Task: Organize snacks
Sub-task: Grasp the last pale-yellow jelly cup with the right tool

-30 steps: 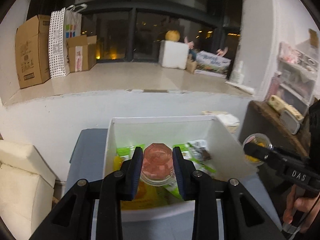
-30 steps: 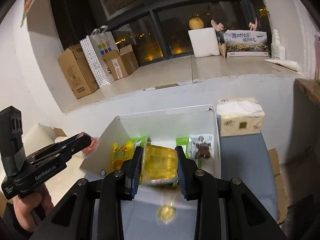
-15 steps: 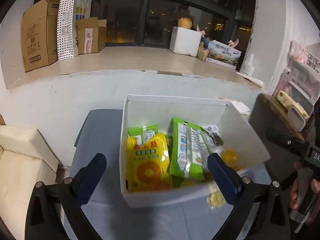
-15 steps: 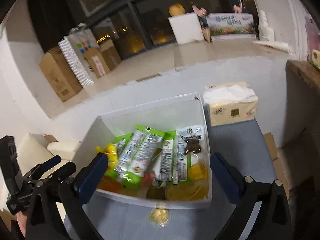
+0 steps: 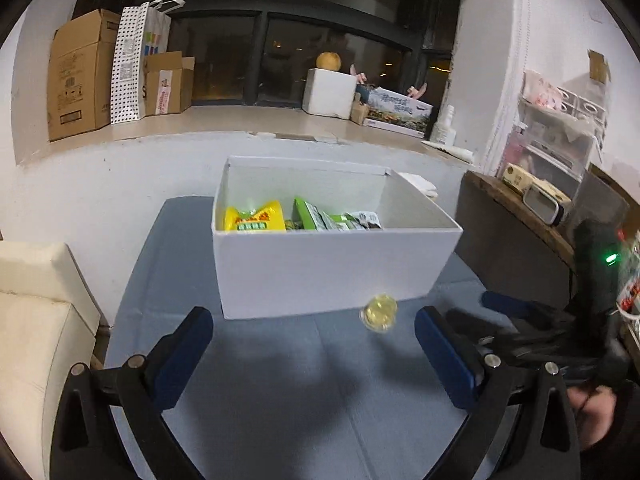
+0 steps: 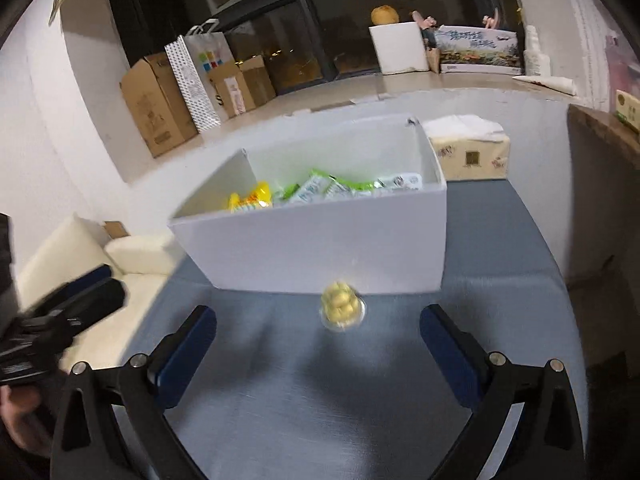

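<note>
Left gripper point(image 5: 314, 344), seen from its own wrist view: jaws spread wide, nothing between them, held above the blue-grey tabletop point(image 5: 280, 400) on the near side of the white box point(image 5: 328, 268). Right gripper point(image 6: 318, 344), seen from its own wrist view: jaws likewise spread wide and empty, above the same tabletop point(image 6: 500, 280). Each gripper also shows at the edge of the other's view, the right gripper point(image 5: 520, 312) at the right edge and the left gripper point(image 6: 72, 300) at the left edge, both blurred there.

The white box point(image 6: 320, 248) stands on the tabletop, open at the top. Inside it lie a yellow snack bag point(image 5: 256, 220) toward the left, green snack packets point(image 5: 316, 218) in the middle and a white-and-dark packet point(image 5: 366, 220) toward the right. From the right wrist view the same yellow snack bag point(image 6: 250, 200) and green snack packets point(image 6: 320, 188) show above the near wall.

A small clear cup of yellow jelly point(image 5: 379, 312) rests on the tabletop outside the box, just beside its near wall toward the right corner. In the right wrist view this cup of yellow jelly point(image 6: 342, 310) lies between the two open jaws and farther out.

A tissue pack point(image 6: 468, 152) sits on the tabletop at the box's far right corner.
</note>
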Tool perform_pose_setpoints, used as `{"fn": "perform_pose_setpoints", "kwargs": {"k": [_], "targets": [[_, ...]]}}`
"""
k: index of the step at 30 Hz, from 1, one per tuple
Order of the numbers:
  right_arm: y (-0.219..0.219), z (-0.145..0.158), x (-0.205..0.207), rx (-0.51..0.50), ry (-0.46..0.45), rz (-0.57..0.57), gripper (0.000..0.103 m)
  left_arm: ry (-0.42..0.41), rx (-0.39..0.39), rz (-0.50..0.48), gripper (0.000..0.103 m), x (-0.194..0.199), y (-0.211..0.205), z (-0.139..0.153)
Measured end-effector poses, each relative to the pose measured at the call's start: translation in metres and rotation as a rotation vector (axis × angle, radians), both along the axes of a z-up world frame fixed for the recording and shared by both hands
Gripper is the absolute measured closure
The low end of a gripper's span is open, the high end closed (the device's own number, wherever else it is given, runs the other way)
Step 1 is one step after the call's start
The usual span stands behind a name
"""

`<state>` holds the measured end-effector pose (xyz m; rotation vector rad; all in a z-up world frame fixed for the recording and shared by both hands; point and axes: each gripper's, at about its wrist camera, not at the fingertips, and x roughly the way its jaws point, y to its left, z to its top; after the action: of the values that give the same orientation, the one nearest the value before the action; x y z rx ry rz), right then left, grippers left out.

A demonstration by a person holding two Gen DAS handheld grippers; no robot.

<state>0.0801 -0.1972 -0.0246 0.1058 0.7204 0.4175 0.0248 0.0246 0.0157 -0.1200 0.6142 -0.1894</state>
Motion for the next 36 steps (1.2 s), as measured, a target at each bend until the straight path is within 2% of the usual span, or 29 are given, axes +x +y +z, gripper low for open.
{"fn": "perform_pose_setpoints", "kwargs": {"k": [2,7,11,13,15,17,18,21,23,24,30,36], "targets": [[0.005,-0.014,0.008,-0.027,0.049,-0.017,0.000,0.014,0.011,0.005,0.000,0.000,-0.002,-0.003],[0.005,-0.017,0.022,-0.012,0.032,-0.053,0.000,0.017,0.029,0.007,0.000,-0.003,0.001,-0.007],[0.009,-0.028,0.044,-0.039,0.078,-0.068,0.000,0.023,0.020,0.020,0.000,-0.004,0.006,-0.008],[0.012,-0.033,0.054,-0.048,0.092,-0.074,0.004,0.026,0.021,0.018,0.000,-0.003,0.006,-0.009],[0.018,-0.040,0.064,-0.093,0.113,-0.086,0.023,0.031,0.027,0.020,0.000,-0.002,0.005,-0.011],[0.023,-0.046,0.074,-0.111,0.138,-0.076,0.034,0.033,0.030,0.017,0.000,-0.001,0.004,-0.011],[0.026,-0.050,0.079,-0.125,0.154,-0.066,0.036,0.033,0.032,0.016,0.000,-0.001,0.003,-0.011],[0.034,-0.062,0.088,-0.156,0.174,-0.022,0.057,0.037,0.034,0.016,0.000,-0.001,0.002,-0.013],[0.037,-0.064,0.085,-0.171,0.142,-0.006,0.059,0.044,0.033,0.020,0.000,0.001,0.003,-0.014],[0.037,-0.064,0.084,-0.170,0.131,0.003,0.063,0.050,0.033,0.023,0.000,0.002,0.003,-0.016],[0.024,-0.059,0.077,-0.106,0.162,-0.006,0.063,0.066,0.024,0.027,0.000,0.004,0.005,-0.019],[0.012,-0.017,0.043,-0.043,0.084,0.039,0.063,0.080,0.010,0.028,0.000,0.011,0.006,-0.019]]}}
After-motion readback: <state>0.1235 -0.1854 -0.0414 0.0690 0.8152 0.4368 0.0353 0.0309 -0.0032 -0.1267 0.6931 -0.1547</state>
